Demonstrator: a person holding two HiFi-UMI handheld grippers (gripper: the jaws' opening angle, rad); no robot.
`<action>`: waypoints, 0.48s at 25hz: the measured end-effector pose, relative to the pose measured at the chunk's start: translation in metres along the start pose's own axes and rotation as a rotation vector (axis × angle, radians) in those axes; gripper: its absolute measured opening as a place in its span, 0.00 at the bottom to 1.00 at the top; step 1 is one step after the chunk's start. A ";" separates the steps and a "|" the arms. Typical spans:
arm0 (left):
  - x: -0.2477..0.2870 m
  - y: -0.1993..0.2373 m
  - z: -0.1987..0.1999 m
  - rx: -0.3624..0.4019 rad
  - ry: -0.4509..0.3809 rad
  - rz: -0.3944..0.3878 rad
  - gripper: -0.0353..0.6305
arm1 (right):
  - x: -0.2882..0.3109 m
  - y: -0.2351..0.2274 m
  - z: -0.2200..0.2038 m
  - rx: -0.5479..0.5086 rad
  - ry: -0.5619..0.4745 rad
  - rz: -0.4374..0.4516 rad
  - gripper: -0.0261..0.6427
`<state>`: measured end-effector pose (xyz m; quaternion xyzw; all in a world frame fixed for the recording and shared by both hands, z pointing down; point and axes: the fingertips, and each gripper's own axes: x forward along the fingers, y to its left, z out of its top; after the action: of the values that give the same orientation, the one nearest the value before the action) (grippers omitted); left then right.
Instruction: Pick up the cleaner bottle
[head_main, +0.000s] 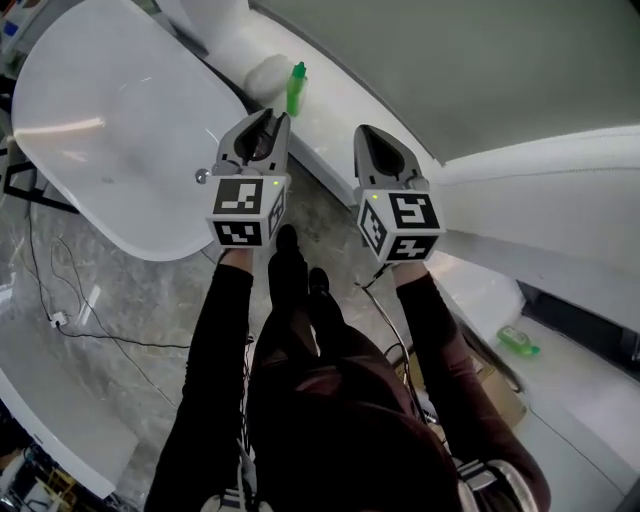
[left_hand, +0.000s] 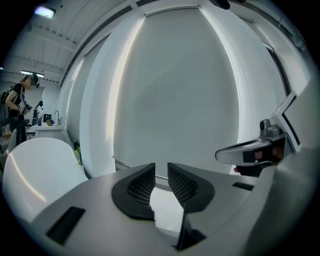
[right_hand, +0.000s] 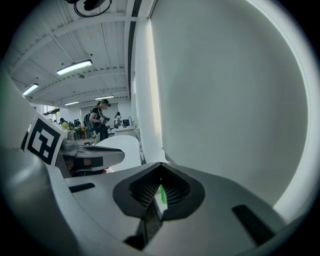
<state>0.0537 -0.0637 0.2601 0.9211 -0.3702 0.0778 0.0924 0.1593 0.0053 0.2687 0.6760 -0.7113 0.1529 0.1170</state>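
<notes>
Green plastic cleaner bottle (head_main: 297, 88) stands upright on the long white ledge (head_main: 325, 120). Grey wall behind, white oval tub (head_main: 110, 130) rim close on the left, so the lane is narrow. Left gripper (head_main: 270, 118) jaws slightly apart, empty, just short of the bottle. Right gripper (head_main: 364, 132) jaws closed, empty. Two bottles in total: the second green bottle (head_main: 518, 341) lies lower right.

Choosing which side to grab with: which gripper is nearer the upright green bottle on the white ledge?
Left. In the head view the left gripper sits just below-left of the upright green bottle; the right gripper is farther off, below and to its right.
</notes>
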 end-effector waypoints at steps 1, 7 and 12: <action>0.008 0.003 -0.005 0.000 0.011 -0.006 0.18 | 0.007 -0.002 -0.002 0.001 0.006 -0.003 0.04; 0.064 0.025 -0.043 -0.019 0.081 -0.024 0.27 | 0.052 -0.017 -0.019 0.017 0.045 -0.020 0.04; 0.097 0.036 -0.081 -0.015 0.145 -0.022 0.34 | 0.083 -0.028 -0.040 0.028 0.083 -0.025 0.04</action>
<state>0.0920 -0.1354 0.3630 0.9163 -0.3531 0.1407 0.1265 0.1810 -0.0572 0.3386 0.6796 -0.6950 0.1893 0.1387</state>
